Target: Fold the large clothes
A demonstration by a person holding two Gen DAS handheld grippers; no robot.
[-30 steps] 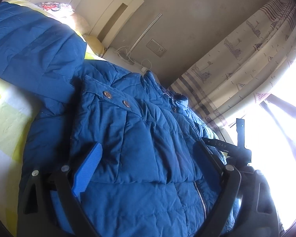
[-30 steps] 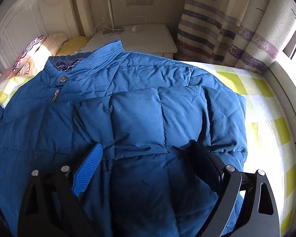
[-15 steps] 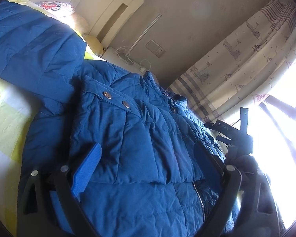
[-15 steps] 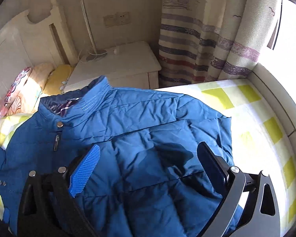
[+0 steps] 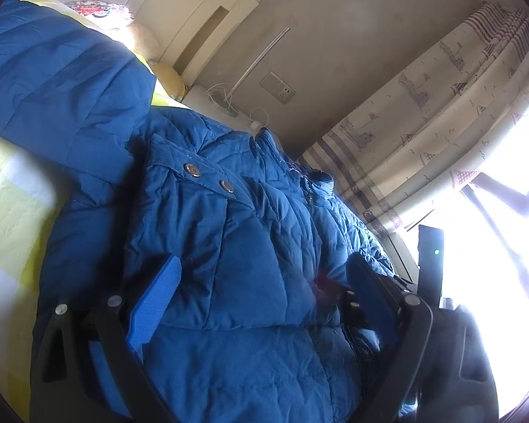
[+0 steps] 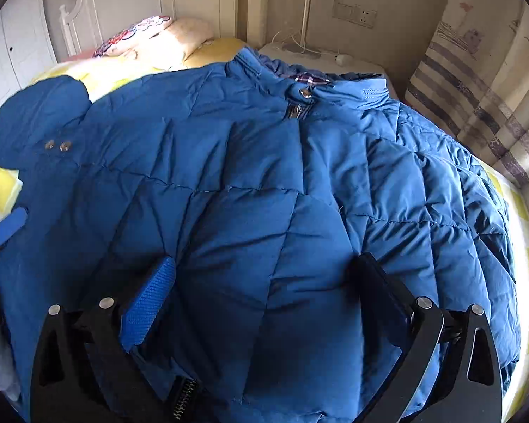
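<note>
A quilted blue padded jacket (image 6: 264,194) is shown spread over a bed covered by a yellow-and-white checked sheet (image 6: 527,264), its stand-up collar (image 6: 356,88) turned toward the white headboard (image 6: 123,3) and the white bedside cabinet (image 6: 317,54). One sleeve (image 5: 63,81) is laid outward toward the patterned pillow (image 6: 148,33); two metal snap studs (image 5: 208,178) are seen on a flap near the left claw (image 5: 261,292). The left claw is held low over the jacket's front with its jaws spread wide and nothing pinched between the blue pad (image 5: 155,303) and the dark pad opposite. The right claw (image 6: 268,294) is poised above the jacket's middle panel; its jaws have just been opening and stand at their widest, with fabric lying beneath but not gripped. A striped curtain (image 5: 423,123) printed with lighthouses is hung beside a bright window (image 5: 504,211). The left claw's blue pad is also caught at the right-wrist view's left edge.
</note>
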